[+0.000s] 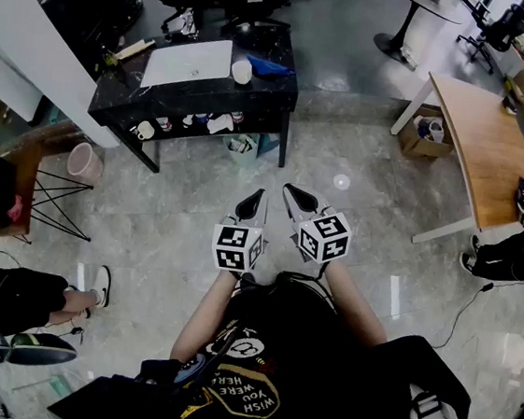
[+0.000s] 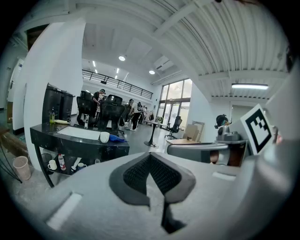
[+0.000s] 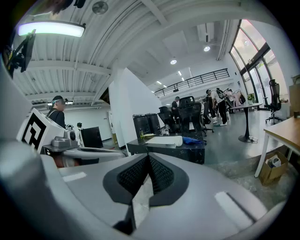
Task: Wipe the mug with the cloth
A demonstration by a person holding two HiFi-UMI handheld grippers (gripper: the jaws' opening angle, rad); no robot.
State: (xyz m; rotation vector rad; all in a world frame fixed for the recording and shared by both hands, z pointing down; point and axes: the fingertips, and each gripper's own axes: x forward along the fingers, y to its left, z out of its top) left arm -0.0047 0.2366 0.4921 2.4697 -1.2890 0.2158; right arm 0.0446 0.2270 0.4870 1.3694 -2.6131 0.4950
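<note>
Ahead — mug (image 1: 242, 71) well apart from right tool (image 1: 294, 196)

Work table (image 1: 209, 96) stands far, left of centre. On its top: flat sheet (image 1: 186, 64) at left, mug (image 1: 242, 71) just right of the sheet, cloth (image 1: 269, 67) just right of the mug, towards the right edge. Beneath the top, a cup (image 1: 145, 130) sits at the left end. Bin (image 1: 84, 162) on the floor, left of the table. Long desk (image 1: 480, 149) at right, with an open box (image 1: 426, 133) on the floor by its far-left end. Left gripper (image 1: 251, 203) and right gripper (image 1: 298, 200) are side by side, near, well apart from the table.
</note>
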